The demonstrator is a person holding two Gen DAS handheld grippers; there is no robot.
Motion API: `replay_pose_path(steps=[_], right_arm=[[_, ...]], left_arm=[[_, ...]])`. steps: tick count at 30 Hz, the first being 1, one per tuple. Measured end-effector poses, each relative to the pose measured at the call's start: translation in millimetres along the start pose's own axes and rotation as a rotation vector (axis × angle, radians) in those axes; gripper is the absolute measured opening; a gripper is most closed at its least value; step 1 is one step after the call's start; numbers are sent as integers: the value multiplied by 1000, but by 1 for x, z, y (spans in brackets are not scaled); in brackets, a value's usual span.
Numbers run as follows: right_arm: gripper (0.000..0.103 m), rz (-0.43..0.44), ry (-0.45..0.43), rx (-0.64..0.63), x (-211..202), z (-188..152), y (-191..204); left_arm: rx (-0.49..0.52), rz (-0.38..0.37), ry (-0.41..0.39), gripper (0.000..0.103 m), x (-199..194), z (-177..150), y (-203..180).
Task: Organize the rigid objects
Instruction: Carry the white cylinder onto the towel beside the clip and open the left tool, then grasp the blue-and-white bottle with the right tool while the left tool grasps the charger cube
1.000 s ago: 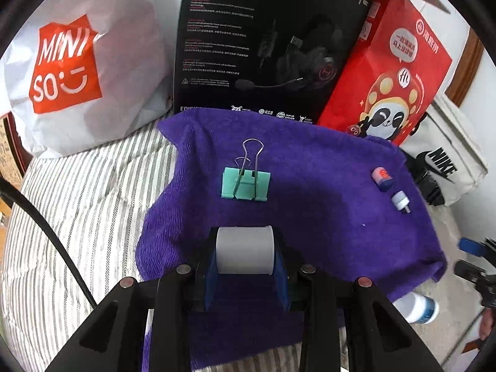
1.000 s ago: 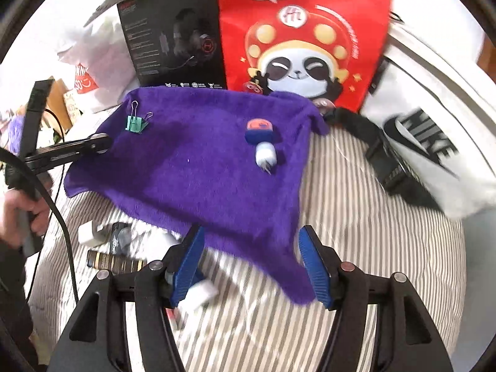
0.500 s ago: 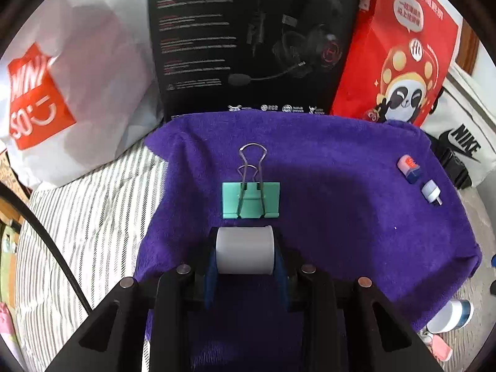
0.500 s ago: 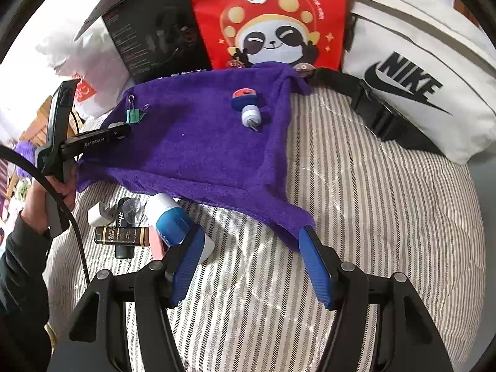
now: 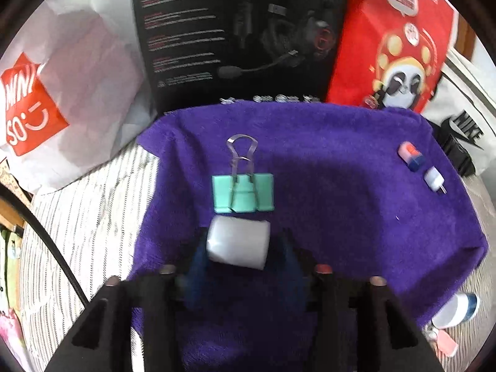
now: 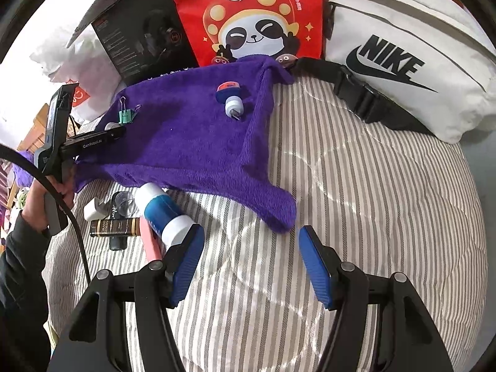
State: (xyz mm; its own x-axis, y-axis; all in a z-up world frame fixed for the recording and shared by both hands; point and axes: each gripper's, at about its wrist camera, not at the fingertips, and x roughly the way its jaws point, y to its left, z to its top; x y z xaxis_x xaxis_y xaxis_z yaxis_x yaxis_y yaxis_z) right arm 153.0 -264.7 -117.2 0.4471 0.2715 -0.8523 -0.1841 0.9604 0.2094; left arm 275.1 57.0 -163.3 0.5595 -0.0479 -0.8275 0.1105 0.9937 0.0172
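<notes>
A striped bed (image 6: 356,186) carries a purple towel (image 5: 341,170) backed by boxes and bags. The left gripper (image 5: 238,257) has jaws opening, a white cylinder (image 5: 237,246) loose between them, its long axis crosswise, just short of the green binder clip (image 5: 243,192) near the towel's left edge. The right gripper (image 6: 251,266) stands spread and empty over bare bed.

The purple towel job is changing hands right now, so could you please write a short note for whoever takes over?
Left gripper: jaws opening, releasing the white cylinder onto the purple towel, just in front of the green binder clip.
Right gripper: open and empty, hovering over the striped bedding.
Done: clip and the small blue-and-white capped item lie on the towel.
Left: blue-and-white bottle, brown tube and the other small items beside them lie off the towel's near edge.
</notes>
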Motion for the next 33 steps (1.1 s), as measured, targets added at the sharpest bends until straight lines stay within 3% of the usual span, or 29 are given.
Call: replay_pose_path(steps=[3, 8, 12, 17, 22, 27, 33], right_arm=[[63, -2, 1, -6, -4, -6, 0], [63, -2, 13, -18, -7, -19, 2], [63, 2, 20, -34, -8, -29, 6], [63, 28, 4, -92, -6, -31, 23], [63, 3, 2, -195, 11, -19, 47], [63, 5, -3, -280, 27, -7, 64], [63, 0, 30, -381, 50, 6, 83]], left_arm=[[20, 36, 3, 61, -4, -6, -9], [-42, 12, 15, 61, -22, -17, -4], [-74, 19, -17, 61, -60, -30, 3], [-71, -32, -55, 61, -106, -56, 3], [-54, 20, -76, 61, -134, -86, -7], [-75, -26, -80, 61, -148, -113, -10], [-169, -126, -8, 61, -137, -131, 1]])
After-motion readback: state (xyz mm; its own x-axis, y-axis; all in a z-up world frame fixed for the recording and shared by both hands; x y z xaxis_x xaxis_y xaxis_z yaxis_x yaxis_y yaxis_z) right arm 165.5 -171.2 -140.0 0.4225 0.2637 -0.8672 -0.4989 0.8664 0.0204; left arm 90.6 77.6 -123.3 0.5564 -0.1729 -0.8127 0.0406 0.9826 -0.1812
